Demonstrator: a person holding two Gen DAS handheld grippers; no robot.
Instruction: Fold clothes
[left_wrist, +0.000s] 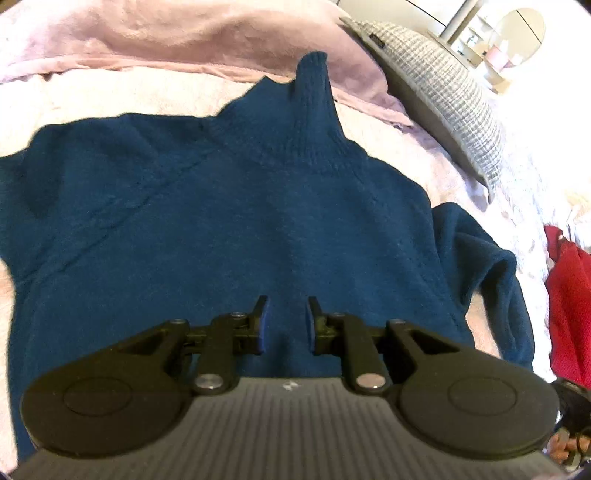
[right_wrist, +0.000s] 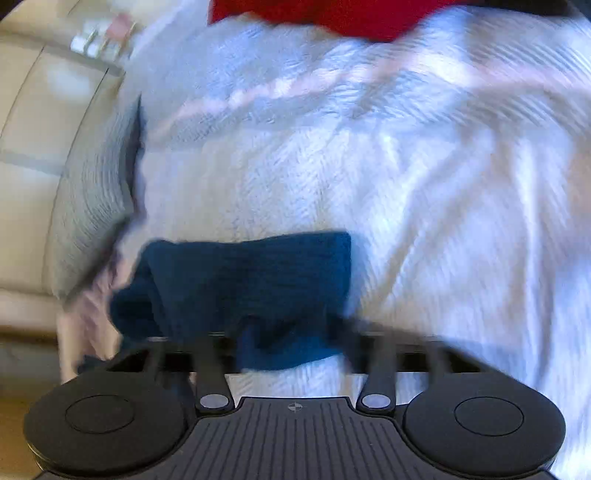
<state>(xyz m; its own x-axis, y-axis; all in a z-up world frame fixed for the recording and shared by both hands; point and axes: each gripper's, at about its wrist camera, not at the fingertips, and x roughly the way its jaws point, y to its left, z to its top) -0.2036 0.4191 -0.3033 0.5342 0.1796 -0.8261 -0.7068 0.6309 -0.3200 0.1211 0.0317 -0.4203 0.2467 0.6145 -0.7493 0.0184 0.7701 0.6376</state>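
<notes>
A dark blue knit sweater (left_wrist: 229, 221) lies spread flat on the bed, collar pointing away from me. Its right sleeve (left_wrist: 491, 280) is bent beside the body. My left gripper (left_wrist: 287, 321) hovers over the lower middle of the sweater with its jaws a little apart and nothing between them. In the right wrist view the frame is motion-blurred. The sleeve's cuff end (right_wrist: 258, 288) lies right in front of my right gripper (right_wrist: 291, 347). Its fingers are smeared by blur, and whether they hold the sleeve cannot be told.
A pale pink fleece blanket (left_wrist: 184, 40) covers the bed behind the sweater. A grey checked pillow (left_wrist: 443, 96) lies at the right. A red garment (left_wrist: 569, 295) lies at the right edge, also seen in the right wrist view (right_wrist: 332, 14). White quilted bedding (right_wrist: 406, 184) spreads ahead.
</notes>
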